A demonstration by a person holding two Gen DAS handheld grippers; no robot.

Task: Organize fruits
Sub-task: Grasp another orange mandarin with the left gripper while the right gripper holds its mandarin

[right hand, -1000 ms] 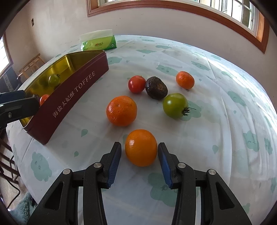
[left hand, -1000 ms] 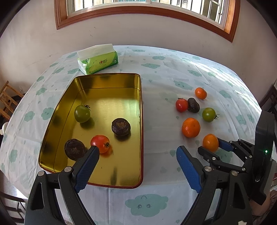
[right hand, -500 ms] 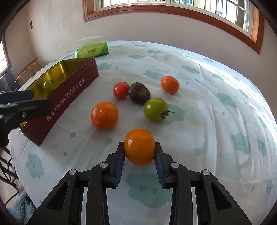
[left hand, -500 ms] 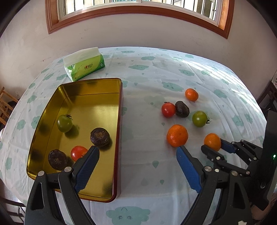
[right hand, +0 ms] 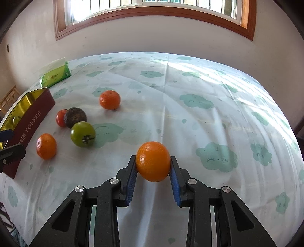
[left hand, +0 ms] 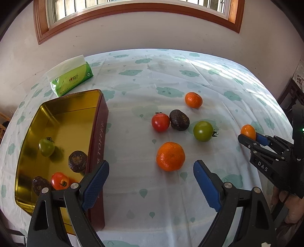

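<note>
On the right of the surface (right hand: 209, 106), the right claw (right hand: 153, 167) pinches an orange (right hand: 153, 163) between its blue pads, clamped at the fruit's widest part, probably so it cannot roll while carried to the tin (left hand: 62, 121) at far left. The left claw (left hand: 150, 184) is spread wide and empty, near a tangerine (left hand: 170, 156), likely its next pick.

Looks like someone's home, prob a dining room. Round table (right hand: 190, 114) w/ a cloud-print tablecloth (left hand: 165, 91), pack of tissues (left hand: 71, 77), toffee tin (left hand: 100, 133) used as a fruit tray. Wood-framed window (right hand: 152, 11) above a plain white wall, wooden chair (right hand: 8, 96) off to the side.
</note>
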